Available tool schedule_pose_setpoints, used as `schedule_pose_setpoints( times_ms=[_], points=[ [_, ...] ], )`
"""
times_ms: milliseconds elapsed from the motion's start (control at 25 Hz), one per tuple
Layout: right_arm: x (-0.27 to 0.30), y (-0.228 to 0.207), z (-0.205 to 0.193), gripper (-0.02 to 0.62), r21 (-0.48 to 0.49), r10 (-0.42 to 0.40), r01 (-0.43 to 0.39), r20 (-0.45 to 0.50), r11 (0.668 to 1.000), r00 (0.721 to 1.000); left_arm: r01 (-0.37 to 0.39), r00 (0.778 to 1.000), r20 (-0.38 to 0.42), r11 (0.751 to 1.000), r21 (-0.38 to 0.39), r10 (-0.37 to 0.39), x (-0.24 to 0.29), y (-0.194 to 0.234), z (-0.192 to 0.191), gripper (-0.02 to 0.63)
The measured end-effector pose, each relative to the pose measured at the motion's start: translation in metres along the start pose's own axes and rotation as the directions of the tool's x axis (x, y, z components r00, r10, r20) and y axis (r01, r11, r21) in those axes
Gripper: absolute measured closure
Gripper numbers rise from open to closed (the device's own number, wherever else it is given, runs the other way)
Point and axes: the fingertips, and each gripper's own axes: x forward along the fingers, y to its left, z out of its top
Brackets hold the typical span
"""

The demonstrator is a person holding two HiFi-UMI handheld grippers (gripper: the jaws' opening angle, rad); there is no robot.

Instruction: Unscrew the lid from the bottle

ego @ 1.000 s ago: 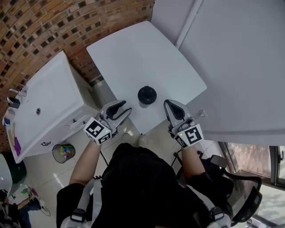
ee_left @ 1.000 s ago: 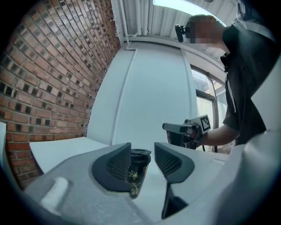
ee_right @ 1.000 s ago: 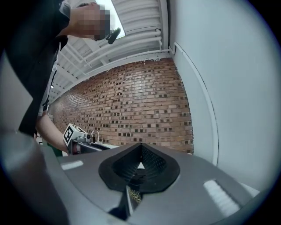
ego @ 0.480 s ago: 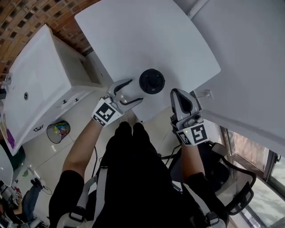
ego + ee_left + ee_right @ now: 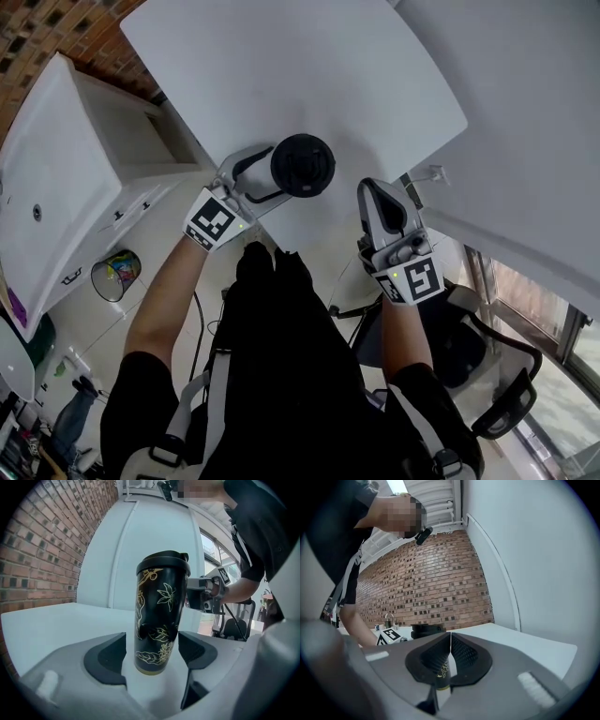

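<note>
left gripper (image 5: 268, 175): jaws spread wide, having just been opening. the bottle (image 5: 159, 616) stands upright between them, low on its body, with a gap at each pad, so nothing is gripped. right gripper (image 5: 450, 660): jaws pressed together, empty, with the lid (image 5: 425, 629) ahead of it, slightly left and apart. hazards: a left jaw closing off centre could tip the tall, narrow bottle, which stands near the table (image 5: 309, 75) edge on that gripper's side. a low hold may let the body spin under a twist. the right jaws must part first or they will shove the lid. only the left gripper view shows the pad gaps. the head view shows just the lid top, but gives the table edge.
</note>
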Motion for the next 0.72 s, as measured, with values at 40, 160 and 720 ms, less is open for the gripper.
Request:
schedule_pose_setpoints(
  times_ms=[40,160,720],
  points=[
    [-0.002,-0.002,-0.002,0.588,0.003,-0.004,0.004,-0.004,1.0,1.0,0.013,1.0,0.003,1.0,0.003,-0.013,0.003,0.0,0.0,0.245],
    [-0.005,-0.007,-0.008,0.588,0.015,-0.012,0.012,-0.015,1.0,1.0,0.053,0.999,-0.011,0.998,0.023,-0.053,0.013,-0.002,-0.002,0.227],
    [0.043,0.051,0.004,0.152,0.0,0.198,-0.198,0.025,0.98,0.98,0.142,0.99,-0.003,0.988,0.058,-0.142,0.033,-0.01,-0.004,0.229]
  ],
)
